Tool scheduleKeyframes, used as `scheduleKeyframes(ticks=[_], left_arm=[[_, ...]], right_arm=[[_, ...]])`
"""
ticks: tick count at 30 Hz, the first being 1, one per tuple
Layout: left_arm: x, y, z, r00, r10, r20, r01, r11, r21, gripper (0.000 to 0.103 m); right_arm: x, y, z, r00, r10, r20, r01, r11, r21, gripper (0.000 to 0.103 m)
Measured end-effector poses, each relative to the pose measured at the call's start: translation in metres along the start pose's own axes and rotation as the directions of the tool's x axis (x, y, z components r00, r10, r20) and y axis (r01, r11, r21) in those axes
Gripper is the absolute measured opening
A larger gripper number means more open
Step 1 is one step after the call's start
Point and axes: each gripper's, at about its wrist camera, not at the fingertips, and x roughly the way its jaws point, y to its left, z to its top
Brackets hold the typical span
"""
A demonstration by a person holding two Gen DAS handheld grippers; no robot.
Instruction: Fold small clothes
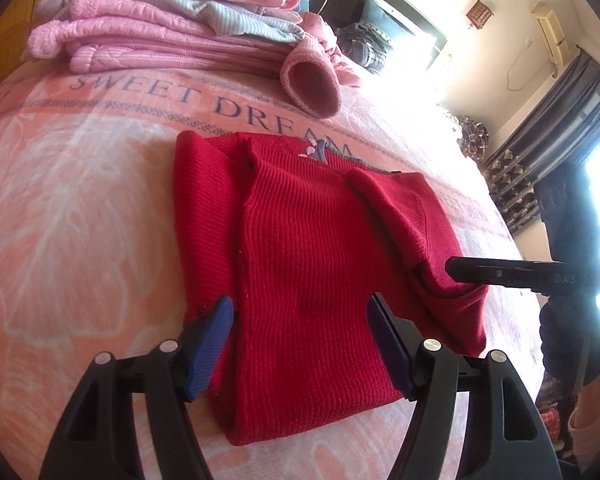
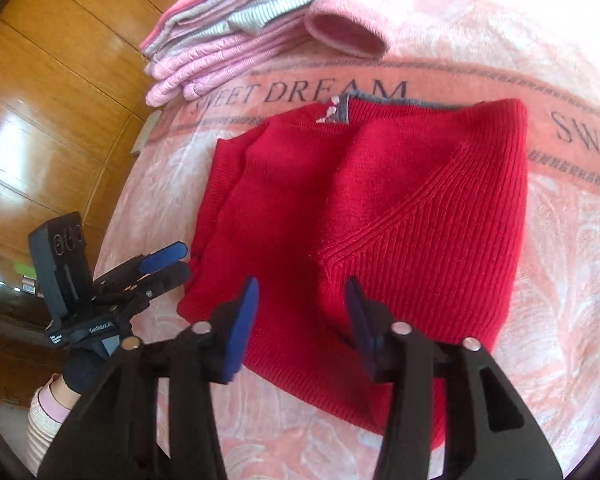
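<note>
Left claw (image 1: 300, 344) hangs over the near hem of the red sweater (image 1: 311, 264), blue pads (image 1: 210, 350) spread wide, nothing between them. Right claw (image 2: 303, 320) is spread just as wide over the same hem, nothing held either. One red ribbed sweater, both sleeves folded in across the body, grey neckline at the far end, flat on the bed. The pink blanket (image 1: 80, 200) beneath reads "SWEET DREAM" in dark capitals, repeated along the band. Behind it, one stack of folded pink and grey clothes (image 1: 172, 20), a pink fuzzy sleeve (image 1: 311, 84) spilling out. Wooden panels (image 2: 60, 100) on one side, curtains (image 1: 555, 128) and a bright window on the other.
</note>
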Motion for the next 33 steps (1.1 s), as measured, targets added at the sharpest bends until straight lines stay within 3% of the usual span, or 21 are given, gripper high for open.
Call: scheduleKeyframes(ticks=[3, 4, 6, 9, 14, 15, 17, 18, 20, 23, 28, 31, 33], left_arm=[[-0.003, -0.007, 0.008, 0.999, -0.047, 0.010, 0.047, 0.998, -0.034, 0.070], [-0.003, -0.009, 0.010, 0.998, -0.066, 0.011, 0.066, 0.997, -0.043, 0.070], [-0.001, -0.015, 0.013, 0.995, -0.097, 0.009, 0.097, 0.993, -0.062, 0.070], [0.006, -0.022, 0.015, 0.991, -0.136, -0.006, 0.135, 0.987, -0.082, 0.070], [0.027, -0.036, 0.012, 0.977, -0.203, -0.058, 0.195, 0.973, -0.122, 0.070], [0.032, -0.038, 0.011, 0.974, -0.215, -0.069, 0.204, 0.970, -0.133, 0.070], [0.043, -0.042, 0.010, 0.968, -0.234, -0.088, 0.218, 0.963, -0.156, 0.070], [0.047, -0.042, 0.010, 0.966, -0.240, -0.098, 0.221, 0.961, -0.168, 0.070], [0.056, -0.043, 0.008, 0.962, -0.249, -0.115, 0.224, 0.955, -0.195, 0.070], [0.070, -0.042, 0.008, 0.947, -0.298, -0.120, 0.262, 0.932, -0.251, 0.070], [0.103, -0.043, 0.015, 0.904, -0.419, -0.087, 0.355, 0.848, -0.393, 0.070], [0.126, -0.054, 0.019, 0.869, -0.490, -0.063, 0.414, 0.791, -0.450, 0.071], [0.139, -0.064, 0.023, 0.860, -0.506, -0.065, 0.425, 0.781, -0.458, 0.071]], right_arm=[[-0.021, 0.006, -0.010, 1.000, -0.024, 0.008, 0.025, 0.997, -0.068, 0.053], [-0.024, 0.008, -0.014, 0.999, -0.044, 0.000, 0.044, 0.995, -0.090, 0.060], [-0.021, 0.012, -0.026, 0.993, -0.115, -0.020, 0.110, 0.982, -0.152, 0.063], [-0.010, 0.012, -0.042, 0.967, -0.255, -0.010, 0.246, 0.941, -0.232, 0.064], [0.014, -0.001, -0.045, 0.961, -0.273, -0.052, 0.251, 0.932, -0.260, 0.062], [0.018, -0.001, -0.045, 0.961, -0.269, -0.055, 0.245, 0.932, -0.268, 0.057], [0.021, -0.004, -0.045, 0.974, -0.212, -0.080, 0.184, 0.945, -0.269, 0.017], [0.022, -0.006, -0.045, 0.978, -0.186, -0.091, 0.156, 0.951, -0.265, 0.009], [0.016, -0.006, -0.045, 0.982, -0.174, -0.073, 0.149, 0.951, -0.270, 0.007], [-0.004, -0.010, -0.045, 0.996, -0.081, -0.046, 0.069, 0.971, -0.231, 0.007], [-0.034, -0.016, -0.040, 1.000, -0.018, 0.005, 0.019, 0.979, -0.201, 0.007], [-0.043, -0.019, -0.040, 1.000, 0.011, 0.024, -0.006, 0.981, -0.194, 0.007], [-0.048, -0.020, -0.041, 0.999, 0.029, 0.030, -0.023, 0.981, -0.192, 0.007]])
